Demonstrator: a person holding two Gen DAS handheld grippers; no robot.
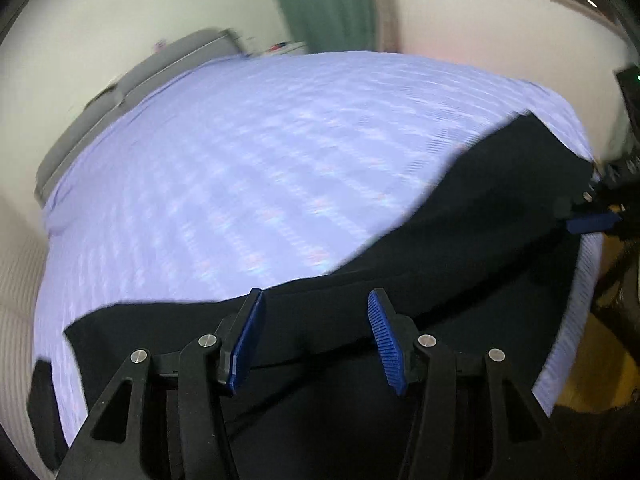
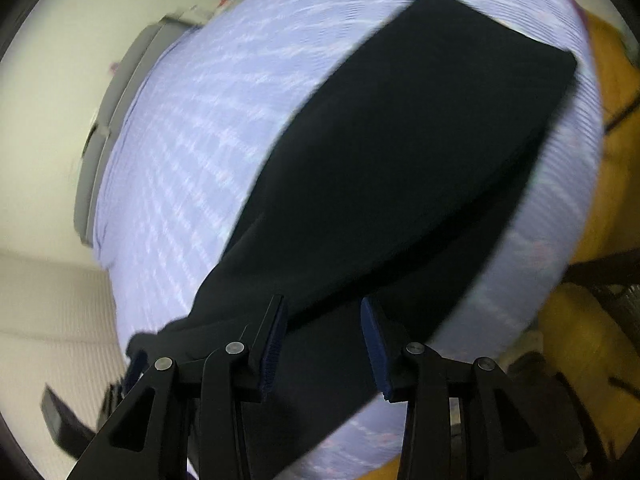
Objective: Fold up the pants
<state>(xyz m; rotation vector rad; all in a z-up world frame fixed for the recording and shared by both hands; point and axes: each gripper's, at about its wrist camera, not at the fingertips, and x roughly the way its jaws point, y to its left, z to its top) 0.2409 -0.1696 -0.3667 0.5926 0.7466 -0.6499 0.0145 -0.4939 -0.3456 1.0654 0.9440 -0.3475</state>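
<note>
Black pants lie on a lilac bed sheet with both grippers wide open above them.

We see the black pants (image 1: pixel 460 248) spread along the near edge of the lilac bed sheet (image 1: pixel 240 160), partly folded over on themselves in the right wrist view. Our left gripper (image 1: pixel 316 336) hovers over the dark cloth, jaws apart, holding nothing. Our right gripper (image 2: pixel 324 344) is likewise spread open over the pants. Both views are motion-blurred.

Pants (image 2: pixel 400 168): plain black. Bed sheet (image 1: pixel 240 168): lavender with pale woven pattern. Fingers (image 1: pixel 248 344): black with blue ribbed pads. Curtain (image 1: pixel 324 0): green.
</note>
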